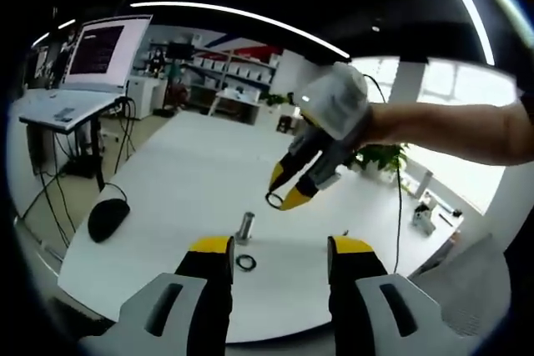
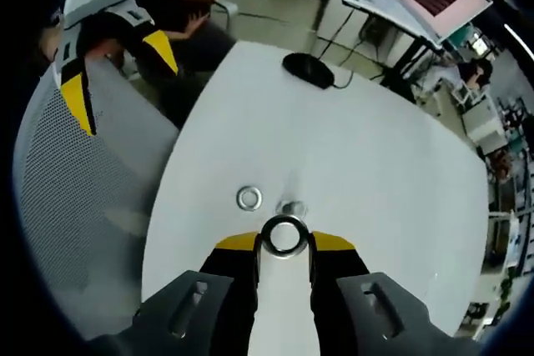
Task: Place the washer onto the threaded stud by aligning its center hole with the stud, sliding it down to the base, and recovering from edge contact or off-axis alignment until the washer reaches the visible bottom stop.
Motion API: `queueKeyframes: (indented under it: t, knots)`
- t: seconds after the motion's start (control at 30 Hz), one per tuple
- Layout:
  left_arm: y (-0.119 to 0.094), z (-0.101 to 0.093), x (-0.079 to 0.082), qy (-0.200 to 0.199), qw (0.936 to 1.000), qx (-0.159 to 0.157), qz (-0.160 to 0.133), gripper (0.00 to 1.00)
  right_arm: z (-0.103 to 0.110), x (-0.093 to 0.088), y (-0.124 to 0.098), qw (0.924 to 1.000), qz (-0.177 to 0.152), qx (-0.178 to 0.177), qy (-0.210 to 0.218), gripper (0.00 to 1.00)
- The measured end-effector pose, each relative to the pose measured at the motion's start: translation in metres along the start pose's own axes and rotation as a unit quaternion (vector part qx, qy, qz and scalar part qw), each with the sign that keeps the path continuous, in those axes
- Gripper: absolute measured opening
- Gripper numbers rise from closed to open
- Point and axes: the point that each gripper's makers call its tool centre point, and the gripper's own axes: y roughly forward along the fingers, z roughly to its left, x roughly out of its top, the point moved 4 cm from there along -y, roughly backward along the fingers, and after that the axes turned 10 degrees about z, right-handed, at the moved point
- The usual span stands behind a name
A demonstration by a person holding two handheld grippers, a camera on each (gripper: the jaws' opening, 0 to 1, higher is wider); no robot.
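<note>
**Washer held over the stud, a second one lying spare**

A white counter [image 1: 192, 181] stands in an open workshop with shelving behind and a window to the right. Going left to right in the left gripper view: a laptop [image 1: 71, 93] on a side stand, a black mouse [image 1: 108, 216] near the counter's edge, then the stud [image 1: 245, 227] standing upright at mid-counter with a dark ring, a washer, lying flat just in front of it.

The left gripper [image 1: 279, 260] hangs low before the stud, jaws parted and holding nothing. Above and right of the stud, the right gripper [image 1: 284, 198] pinches a washer [image 1: 274, 199] at its tips.

In the right gripper view that washer [image 2: 284, 235] sits clamped between the jaws by its outer rim, hole clear. It is just short of the stud [image 2: 290, 208] and apart from it, not yet threaded. The spare washer [image 2: 249, 198] lies flat just left of the stud.

**Handling:** The washer looks like thin, stiff metal, probably light and slick. Rim grip is likely the right hold, since it keeps the hole free. A tilted washer would probably catch on the threads, so level it before lowering.

**Count:** two washers, one stud, two grippers, one mouse, one laptop.
</note>
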Motion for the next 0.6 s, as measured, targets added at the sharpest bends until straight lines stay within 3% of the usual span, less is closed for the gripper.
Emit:
queueKeyframes:
  t: [0.6]
  knots:
    - [0.001, 0.005, 0.003, -0.016, 0.9998, 0.007, -0.006, 0.43, -0.012, 0.013, 0.032, 0.9973, 0.040, 0.035, -0.051, 0.23]
